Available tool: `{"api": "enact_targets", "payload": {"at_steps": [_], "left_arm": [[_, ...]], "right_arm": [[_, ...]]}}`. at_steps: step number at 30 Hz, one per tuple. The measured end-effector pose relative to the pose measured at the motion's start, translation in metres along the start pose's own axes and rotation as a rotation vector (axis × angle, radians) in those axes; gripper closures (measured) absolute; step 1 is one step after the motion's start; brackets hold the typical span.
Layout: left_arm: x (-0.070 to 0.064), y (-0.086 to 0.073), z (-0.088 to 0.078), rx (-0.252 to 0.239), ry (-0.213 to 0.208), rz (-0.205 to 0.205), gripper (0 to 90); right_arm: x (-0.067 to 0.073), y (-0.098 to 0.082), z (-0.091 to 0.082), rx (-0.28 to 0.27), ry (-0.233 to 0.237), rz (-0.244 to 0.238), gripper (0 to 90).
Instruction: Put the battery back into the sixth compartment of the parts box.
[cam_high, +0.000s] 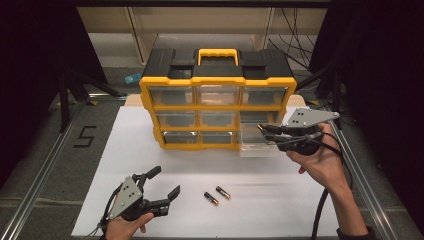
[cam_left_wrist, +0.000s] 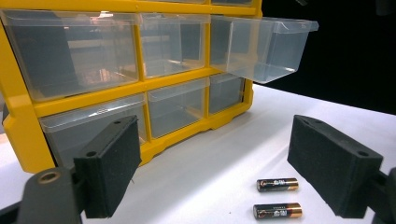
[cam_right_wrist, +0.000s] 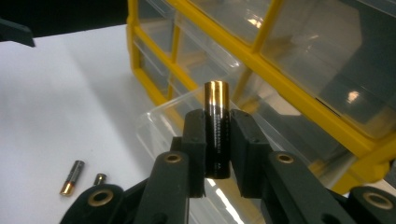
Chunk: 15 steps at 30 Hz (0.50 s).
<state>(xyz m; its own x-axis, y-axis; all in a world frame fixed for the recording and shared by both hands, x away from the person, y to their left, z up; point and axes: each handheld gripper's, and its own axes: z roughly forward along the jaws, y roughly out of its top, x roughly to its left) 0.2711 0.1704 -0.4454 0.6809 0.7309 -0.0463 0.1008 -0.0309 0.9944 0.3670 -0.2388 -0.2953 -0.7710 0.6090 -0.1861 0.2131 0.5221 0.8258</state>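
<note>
A yellow and black drawer cabinet (cam_high: 217, 95) with clear drawers stands at the back of the white mat. One clear drawer (cam_high: 256, 141) on its right side is pulled out; it also shows in the left gripper view (cam_left_wrist: 266, 44). My right gripper (cam_high: 263, 131) is shut on a black and gold battery (cam_right_wrist: 216, 130), held just above the pulled-out drawer (cam_right_wrist: 187, 116). Two more batteries (cam_high: 217, 195) lie on the mat, seen too in the left gripper view (cam_left_wrist: 277, 198). My left gripper (cam_high: 165, 182) rests open at the front left, jaws wide with nothing between them.
The white mat (cam_high: 280, 200) covers the table between metal rails. A figure 5 mark (cam_high: 85, 136) is on the grey surface at the left. Black curtains, tripod legs and cables stand behind and beside the table.
</note>
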Motion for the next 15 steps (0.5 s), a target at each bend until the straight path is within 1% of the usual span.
{"api": "enact_targets", "payload": {"at_steps": [1, 3, 4, 5, 9, 10, 12, 13, 14, 15], "left_arm": [[0.000, 0.000, 0.000, 0.000, 0.000, 0.000, 16.7], [0.000, 0.000, 0.000, -0.001, 0.000, -0.001, 16.7], [0.000, 0.000, 0.000, -0.001, 0.000, -0.001, 16.6], [0.000, 0.000, 0.000, -0.002, 0.000, -0.001, 16.7], [0.000, 0.000, 0.000, -0.002, -0.001, 0.001, 16.7], [0.000, 0.000, 0.000, -0.001, -0.001, 0.001, 16.7], [0.000, 0.000, 0.000, -0.001, -0.001, 0.002, 16.6], [0.000, 0.000, 0.000, -0.001, -0.001, 0.001, 16.7], [0.000, 0.000, 0.000, -0.001, -0.001, 0.001, 16.6], [0.000, 0.000, 0.000, -0.002, -0.001, 0.001, 16.7]], "right_arm": [[-0.001, -0.001, 0.001, -0.006, -0.014, 0.005, 76.9], [-0.004, -0.002, 0.002, 0.005, -0.013, 0.002, 76.9], [-0.005, -0.002, 0.002, 0.014, -0.012, 0.010, 76.9], [-0.006, -0.003, 0.003, 0.013, -0.020, 0.018, 76.9], [-0.011, -0.007, 0.006, 0.021, -0.036, 0.024, 76.9], [-0.012, -0.007, 0.006, 0.036, -0.033, 0.028, 76.9], [-0.014, -0.009, 0.008, 0.035, -0.043, 0.029, 76.9], [-0.014, -0.009, 0.008, 0.045, -0.042, 0.041, 76.9], [-0.015, -0.009, 0.009, 0.047, -0.044, 0.033, 76.9], [-0.015, -0.009, 0.010, 0.048, -0.043, 0.037, 76.9]]}}
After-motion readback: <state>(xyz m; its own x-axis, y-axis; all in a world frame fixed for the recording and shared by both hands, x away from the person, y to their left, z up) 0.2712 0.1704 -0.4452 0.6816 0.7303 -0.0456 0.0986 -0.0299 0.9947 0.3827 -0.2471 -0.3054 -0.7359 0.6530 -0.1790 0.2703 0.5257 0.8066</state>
